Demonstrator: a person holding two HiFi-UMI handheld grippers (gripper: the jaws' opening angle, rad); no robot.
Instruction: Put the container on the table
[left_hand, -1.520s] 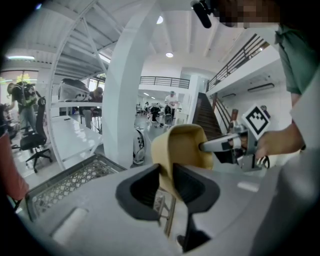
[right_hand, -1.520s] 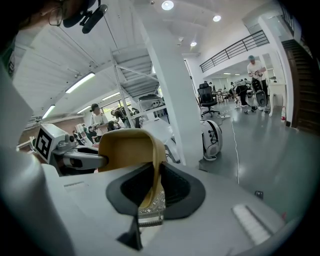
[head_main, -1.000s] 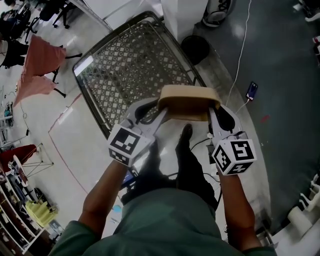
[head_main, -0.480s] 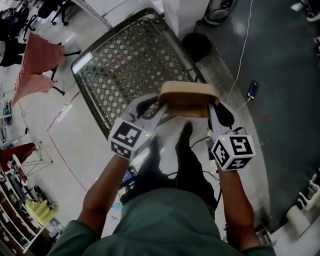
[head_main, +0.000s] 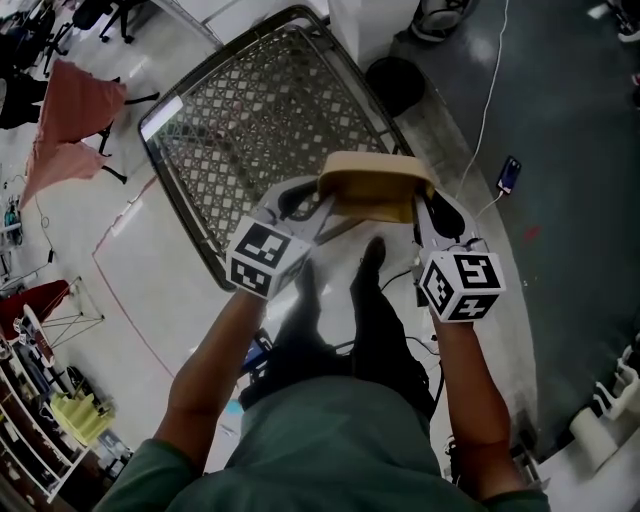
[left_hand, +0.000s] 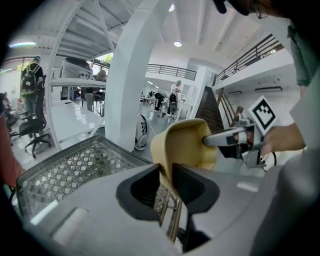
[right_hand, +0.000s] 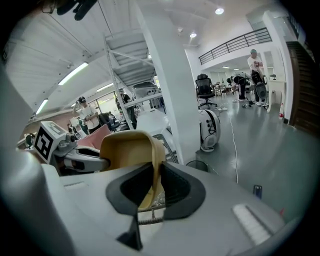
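Note:
A tan plastic container (head_main: 375, 185) hangs in the air between both grippers, over the near corner of a metal mesh table (head_main: 250, 120). My left gripper (head_main: 320, 207) grips its left rim; its jaws are closing on the thin wall (left_hand: 182, 147) that stands between the left gripper's (left_hand: 166, 182) pads. My right gripper (head_main: 424, 207) is shut on the opposite rim. In the right gripper view the tan wall (right_hand: 127, 147) runs down between the right gripper's (right_hand: 156, 185) jaws. The container sits level, its open side facing up.
Beyond the mesh table stand a white pillar (head_main: 365, 25) and a black round bin (head_main: 393, 85). On the grey floor at right lie a phone (head_main: 509, 175) and a white cable (head_main: 487, 110). Red cloth (head_main: 75, 115) hangs at left. The person's legs are below.
Both grippers have sunk a little with the container and moved slightly farther out, toward the mesh table's near corner. The grip on both rims is kept.

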